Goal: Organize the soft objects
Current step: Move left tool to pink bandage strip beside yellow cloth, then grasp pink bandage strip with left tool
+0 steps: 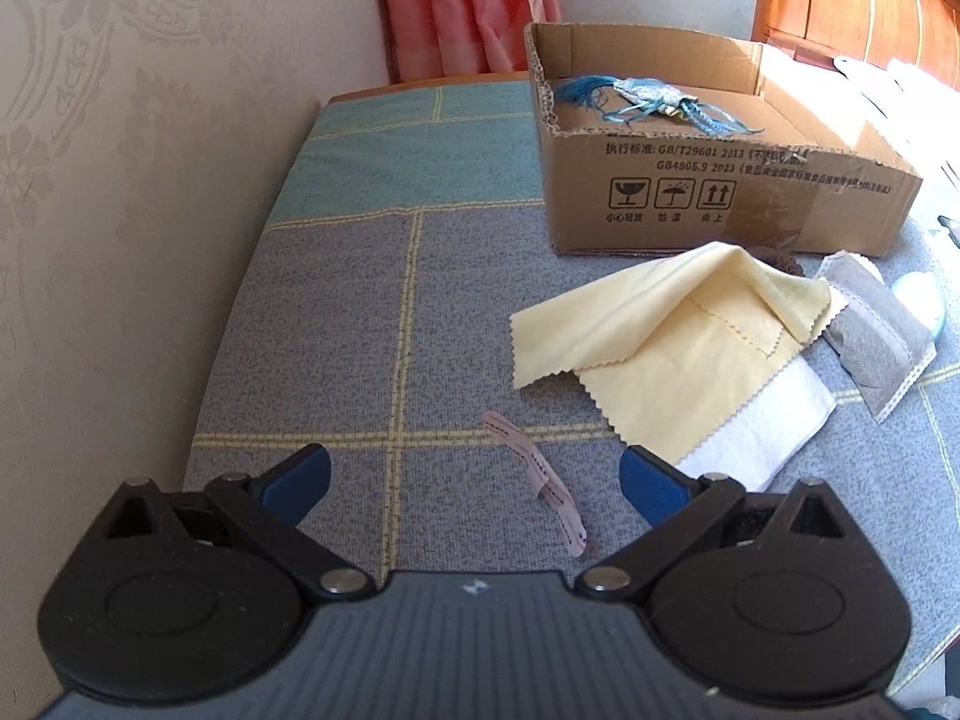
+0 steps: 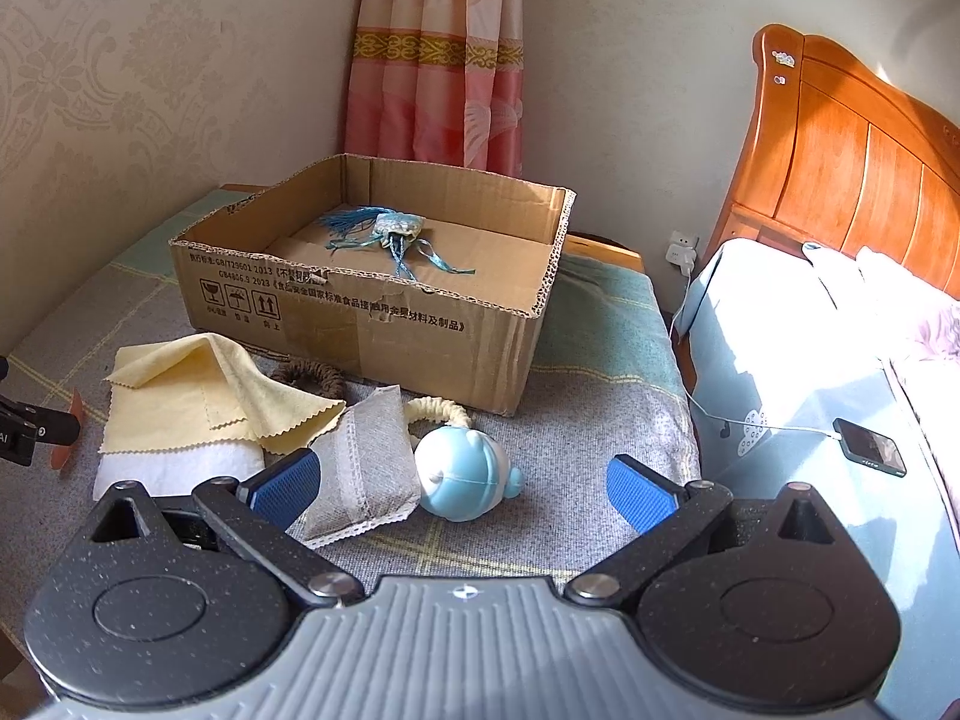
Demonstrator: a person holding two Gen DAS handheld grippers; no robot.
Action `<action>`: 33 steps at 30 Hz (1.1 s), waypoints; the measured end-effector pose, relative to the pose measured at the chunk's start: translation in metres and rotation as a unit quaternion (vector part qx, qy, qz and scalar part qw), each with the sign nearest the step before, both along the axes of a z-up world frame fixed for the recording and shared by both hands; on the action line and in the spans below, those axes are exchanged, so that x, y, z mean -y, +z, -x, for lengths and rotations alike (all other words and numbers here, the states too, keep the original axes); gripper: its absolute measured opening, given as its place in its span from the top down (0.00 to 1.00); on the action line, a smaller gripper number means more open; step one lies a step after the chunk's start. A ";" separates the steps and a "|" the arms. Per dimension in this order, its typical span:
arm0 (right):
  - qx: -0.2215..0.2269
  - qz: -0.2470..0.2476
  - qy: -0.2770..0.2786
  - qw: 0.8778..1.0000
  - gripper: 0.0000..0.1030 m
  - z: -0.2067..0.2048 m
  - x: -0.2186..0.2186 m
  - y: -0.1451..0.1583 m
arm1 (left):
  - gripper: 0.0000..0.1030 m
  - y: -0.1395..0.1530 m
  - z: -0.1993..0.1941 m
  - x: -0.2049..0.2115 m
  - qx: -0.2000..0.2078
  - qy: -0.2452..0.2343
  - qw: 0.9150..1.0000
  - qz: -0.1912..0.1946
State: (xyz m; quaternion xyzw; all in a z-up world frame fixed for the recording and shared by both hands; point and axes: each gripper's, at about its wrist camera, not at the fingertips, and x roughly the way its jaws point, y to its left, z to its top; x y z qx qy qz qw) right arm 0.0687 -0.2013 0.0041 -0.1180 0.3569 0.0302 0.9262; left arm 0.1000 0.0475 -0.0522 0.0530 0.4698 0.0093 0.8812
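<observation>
Both hand-held grippers, left [image 1: 474, 474] and right [image 2: 462, 489], hover spread wide.

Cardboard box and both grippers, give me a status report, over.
Left gripper open, empty. Right gripper open, empty. Cardboard box holds one tasselled pouch. Yellow cloth, grey sachet outside. Path unobstructed.

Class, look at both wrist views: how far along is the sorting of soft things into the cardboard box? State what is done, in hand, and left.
Done: one blue tasselled pouch lies inside the cardboard box. In hand: nothing; the left claw and right claw are both open and empty. Left: the yellow cloth, white towel, grey sachet, blue plush toy, two hair ties and a pink strip remain outside the box.
</observation>
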 end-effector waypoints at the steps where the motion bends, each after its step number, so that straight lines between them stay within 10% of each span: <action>1: -0.001 0.000 -0.001 1.000 0.00 0.000 0.000 -0.001 | 0.01 -0.004 -0.002 -0.001 -0.005 0.007 1.000 -0.007; 28: -0.046 0.006 0.017 0.999 0.00 -0.010 0.011 -0.040 | 0.01 -0.020 0.017 -0.035 -0.001 0.092 0.994 0.052; 33: -0.067 0.010 0.012 0.998 0.00 -0.013 0.014 -0.057 | 0.28 -0.015 0.023 -0.026 0.018 0.083 0.995 0.054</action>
